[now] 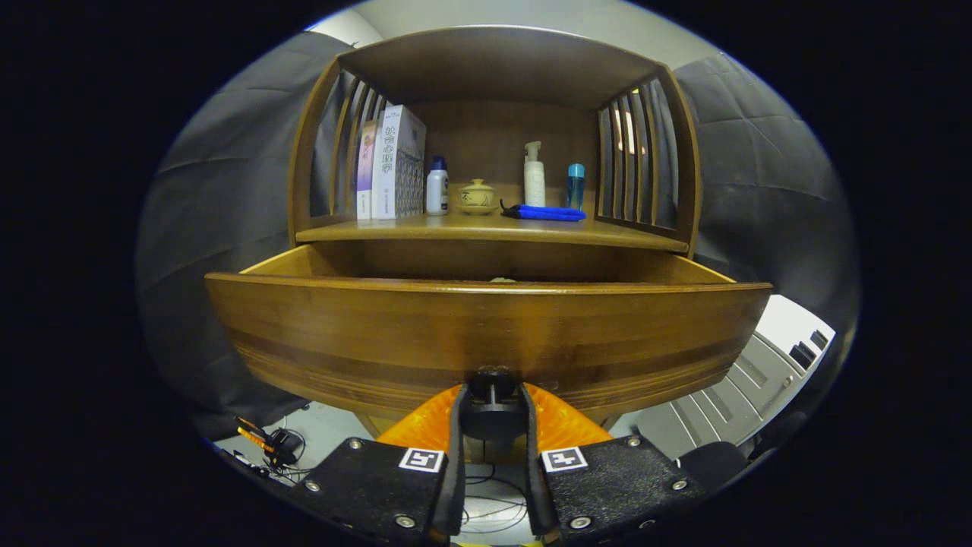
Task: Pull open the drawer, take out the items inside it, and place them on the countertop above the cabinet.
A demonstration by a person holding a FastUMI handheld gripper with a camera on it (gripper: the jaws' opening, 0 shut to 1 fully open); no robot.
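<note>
**Gripper clamped on the knob of a pulled-out drawer**

Nearest the camera, the gripper [493,395] has its two fingers [458,425] drawn in narrow, one on each side of the dark round knob [493,406] at the lower middle of the drawer front — both appear to press against it. The knob sits squarely between the fingers.

Just beyond them spreads the drawer [486,334], a broad wooden front with darker bands running across its lower part. It stands pulled out from the cabinet [493,72], its side walls visible reaching back under the shelf. Only a small pale sliver of something [501,279] peeks over the front's top edge (too little shows to tell what it is).

Above and behind the drawer lies the countertop [486,228], a wooden shelf enclosed by slatted sides and a top panel. On it, from one side to the other: upright books [391,163], a white bottle with a blue cap [437,188], a small lidded ceramic pot [477,196], a white pump bottle [534,176] and a blue-capped bottle [575,186], with a blue flat object [547,213] lying in front of those last two.

Farthest back, grey cloth [220,175] hangs on both sides of the cabinet — and below, near the floor, tangled cables [269,448] lie beside the drawer.
</note>
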